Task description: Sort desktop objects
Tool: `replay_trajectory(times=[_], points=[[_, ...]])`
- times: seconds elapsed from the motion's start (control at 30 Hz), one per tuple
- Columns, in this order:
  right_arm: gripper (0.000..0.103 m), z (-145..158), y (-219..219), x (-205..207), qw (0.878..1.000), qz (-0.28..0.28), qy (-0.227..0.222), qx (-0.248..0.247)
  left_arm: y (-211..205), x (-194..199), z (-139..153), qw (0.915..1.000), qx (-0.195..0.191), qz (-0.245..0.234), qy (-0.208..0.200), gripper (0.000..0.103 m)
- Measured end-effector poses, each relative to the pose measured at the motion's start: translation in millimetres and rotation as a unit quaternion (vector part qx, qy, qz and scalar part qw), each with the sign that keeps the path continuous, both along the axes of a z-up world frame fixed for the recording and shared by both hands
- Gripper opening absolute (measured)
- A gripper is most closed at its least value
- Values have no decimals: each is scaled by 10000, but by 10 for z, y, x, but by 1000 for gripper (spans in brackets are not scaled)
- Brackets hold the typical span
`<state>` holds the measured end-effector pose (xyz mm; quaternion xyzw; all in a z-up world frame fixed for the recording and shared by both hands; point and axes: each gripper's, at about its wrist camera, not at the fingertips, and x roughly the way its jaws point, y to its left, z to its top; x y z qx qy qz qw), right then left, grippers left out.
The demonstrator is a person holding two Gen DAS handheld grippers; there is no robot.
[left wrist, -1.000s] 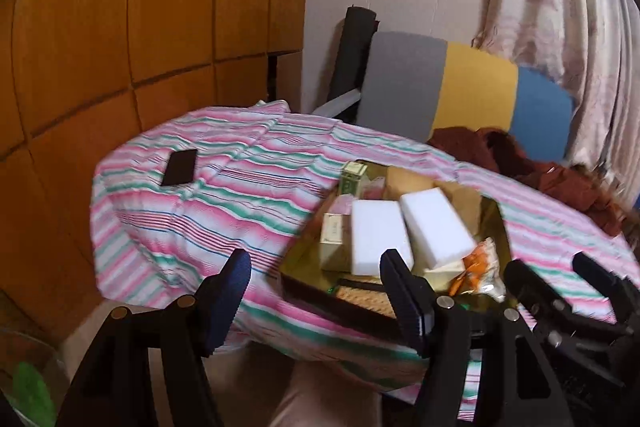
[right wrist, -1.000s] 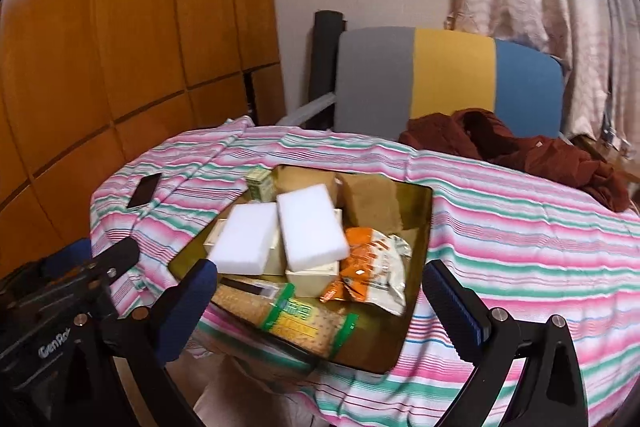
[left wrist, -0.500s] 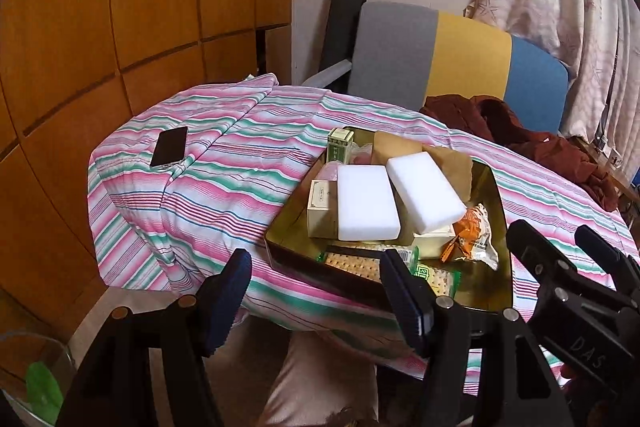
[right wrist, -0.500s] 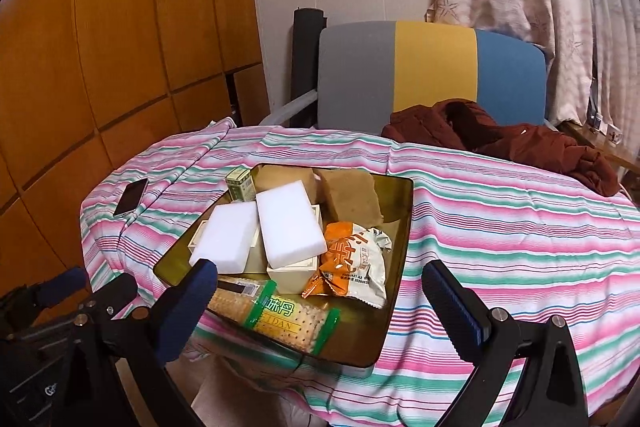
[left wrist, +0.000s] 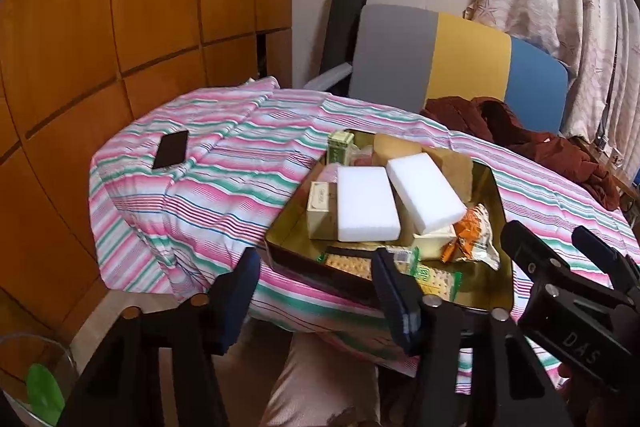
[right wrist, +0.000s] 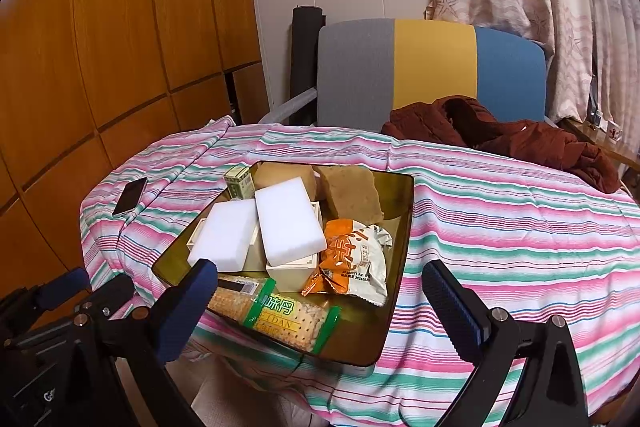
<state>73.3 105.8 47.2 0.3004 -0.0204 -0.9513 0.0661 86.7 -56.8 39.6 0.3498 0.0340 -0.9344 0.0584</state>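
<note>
A gold tray [right wrist: 402, 247] [left wrist: 502, 267] sits on the striped tablecloth. It holds two white foam blocks [right wrist: 288, 223] [left wrist: 366, 203], cream boxes [left wrist: 320, 205], a small green box [right wrist: 239, 181], brown sponges [right wrist: 352, 195], an orange snack bag [right wrist: 354, 259] and a green cracker pack [right wrist: 280, 315]. My left gripper [left wrist: 318, 291] is open and empty, just before the tray's near edge. My right gripper [right wrist: 320, 303] is open and empty, with the cracker pack between its fingers in view.
A black phone [left wrist: 171, 149] [right wrist: 130, 194] lies on the cloth at the left. A brown jacket [right wrist: 520, 139] lies at the far right. A grey, yellow and blue chair back [right wrist: 432, 67] stands behind the table. Wooden panels line the left.
Both grippers have risen and moved a little toward the tray, so more of the table top shows. Nothing on the tray has moved. Both stay open.
</note>
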Motion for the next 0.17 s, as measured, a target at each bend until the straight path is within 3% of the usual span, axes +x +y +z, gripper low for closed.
replay_trajectory(times=[0.17], points=[[103, -18, 8, -6, 10000, -3, -28, -29, 2, -8, -2, 10000, -9, -33, 56, 45]])
